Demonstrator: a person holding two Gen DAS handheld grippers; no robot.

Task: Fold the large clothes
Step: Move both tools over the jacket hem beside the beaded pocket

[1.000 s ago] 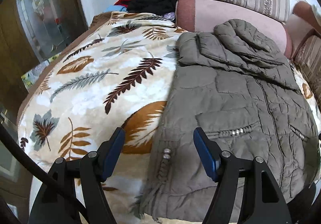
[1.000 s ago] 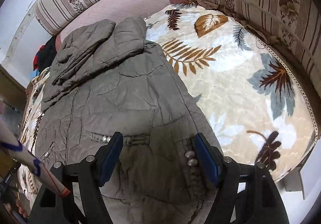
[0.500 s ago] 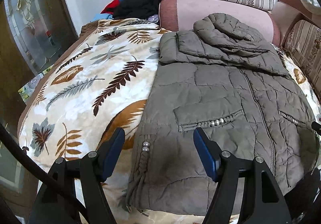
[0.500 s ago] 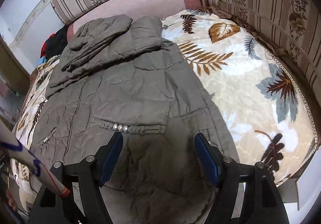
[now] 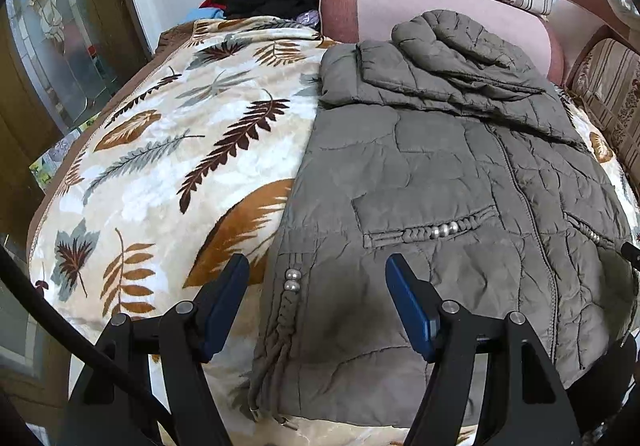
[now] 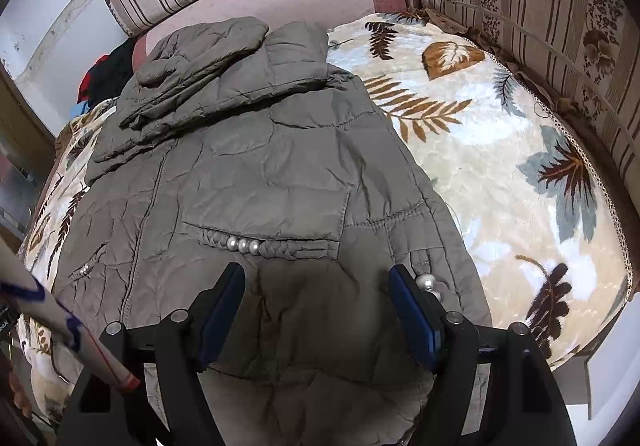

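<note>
Both grippers have drifted over the near hem of the jacket (image 5: 440,186) — left gripper (image 5: 316,282) and right gripper (image 6: 316,286) gape, holding nothing. The jacket lies flat on the leaf-print blanket (image 5: 160,150) — sleeves folded, hem fold likely next.

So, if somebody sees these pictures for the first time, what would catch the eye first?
Most likely the big grey-brown padded jacket, lying flat on the leaf-patterned blanket with its sleeves folded across the top. Next come the shiny beads on its pocket. In front, the left tool and right tool both stand open above the jacket's lower edge.
</note>
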